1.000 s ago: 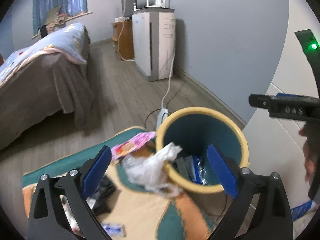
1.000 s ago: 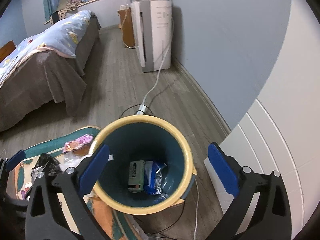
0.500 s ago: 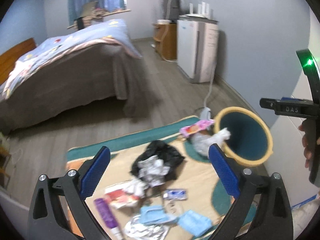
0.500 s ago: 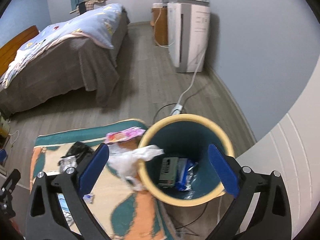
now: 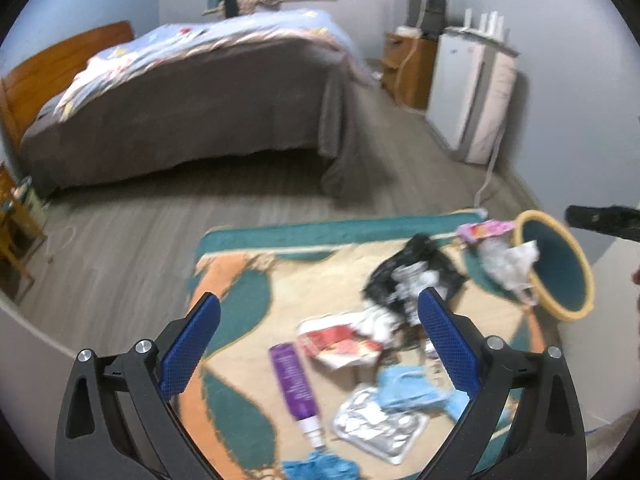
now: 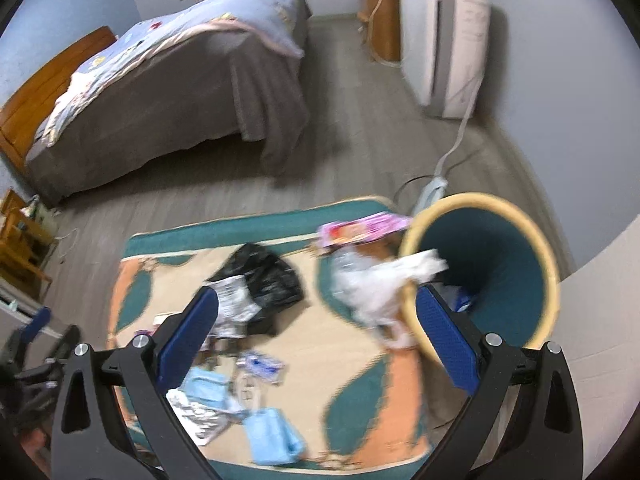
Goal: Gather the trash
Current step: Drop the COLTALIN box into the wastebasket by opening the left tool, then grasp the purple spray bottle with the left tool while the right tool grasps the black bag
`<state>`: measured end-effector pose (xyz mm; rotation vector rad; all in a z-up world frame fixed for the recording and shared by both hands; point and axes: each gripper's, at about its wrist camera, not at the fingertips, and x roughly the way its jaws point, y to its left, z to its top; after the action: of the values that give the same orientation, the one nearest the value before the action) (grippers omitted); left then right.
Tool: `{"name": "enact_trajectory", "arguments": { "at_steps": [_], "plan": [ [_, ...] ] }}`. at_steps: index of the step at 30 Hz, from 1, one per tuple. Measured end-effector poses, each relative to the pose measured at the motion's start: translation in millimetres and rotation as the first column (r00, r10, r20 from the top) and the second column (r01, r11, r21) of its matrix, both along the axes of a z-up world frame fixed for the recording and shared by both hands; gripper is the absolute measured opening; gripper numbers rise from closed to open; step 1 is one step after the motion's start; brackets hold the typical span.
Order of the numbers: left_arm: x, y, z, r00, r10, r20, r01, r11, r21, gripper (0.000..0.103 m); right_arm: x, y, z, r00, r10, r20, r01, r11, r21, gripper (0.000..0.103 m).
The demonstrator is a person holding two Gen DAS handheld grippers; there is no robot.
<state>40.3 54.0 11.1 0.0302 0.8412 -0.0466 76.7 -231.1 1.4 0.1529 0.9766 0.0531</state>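
Trash lies scattered on a patterned rug [image 5: 240,300] [image 6: 352,364]: a black bag [image 5: 416,268] [image 6: 264,276], a purple tube [image 5: 294,380], a red-and-white wrapper [image 5: 336,340], blue crumpled pieces [image 5: 408,390] [image 6: 272,436], a silver foil pack [image 5: 376,428] and a pink packet [image 5: 484,230] [image 6: 360,232]. A yellow-rimmed teal bin [image 5: 560,268] [image 6: 496,268] stands at the rug's right edge, with a clear plastic bag [image 5: 508,260] [image 6: 384,284] draped over its rim. My left gripper [image 5: 320,344] hangs open above the litter. My right gripper [image 6: 316,340] is open and empty beside the bin.
A bed [image 5: 200,96] with a grey skirt stands at the back. A white appliance [image 5: 476,92] and wooden cabinet [image 5: 408,72] line the right wall, with a cable [image 6: 452,148] running to the floor near the bin. Wooden furniture [image 5: 16,248] sits at the left.
Both grippers have pulled back and swung left from the bin, which now sits at the right of each view. The scattered trash on the rug has come into view. Both stay open.
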Motion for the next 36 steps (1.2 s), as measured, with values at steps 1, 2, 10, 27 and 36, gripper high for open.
{"name": "enact_trajectory", "arguments": {
  "at_steps": [1,2,10,27,36],
  "plan": [
    [0.7,3.4,-4.9,1.0,0.01,-0.01,-0.01,1.0,0.004,0.098,1.5,6.9,-1.3,1.0,0.005,0.002,-0.005,1.0,0.0,0.097],
    [1.8,10.9,-14.6,0.999,0.029,-0.026,-0.029,1.0,0.012,0.098,3.6,16.1,-4.2,1.0,0.007,0.0,-0.007,1.0,-0.014,0.097],
    [-1.3,29.8,-63.8,0.987,0.019,-0.161,-0.008,0.998,0.07,0.098,15.3,94.5,-48.3,0.987,0.121,-0.105,-0.13,0.988,-0.085,0.097],
    [11.4,47.0,-137.5,0.923,0.082,-0.375,-0.067,0.996,0.054,0.096,37.4,114.2,-90.6,0.978,0.11,-0.175,-0.116,0.993,-0.024,0.096],
    [18.6,39.1,-149.2,0.911,0.021,-0.412,-0.01,1.0,0.027,0.082,55.6,151.1,-120.1,0.954,0.224,-0.202,-0.247,0.964,-0.101,0.069]
  ]
}}
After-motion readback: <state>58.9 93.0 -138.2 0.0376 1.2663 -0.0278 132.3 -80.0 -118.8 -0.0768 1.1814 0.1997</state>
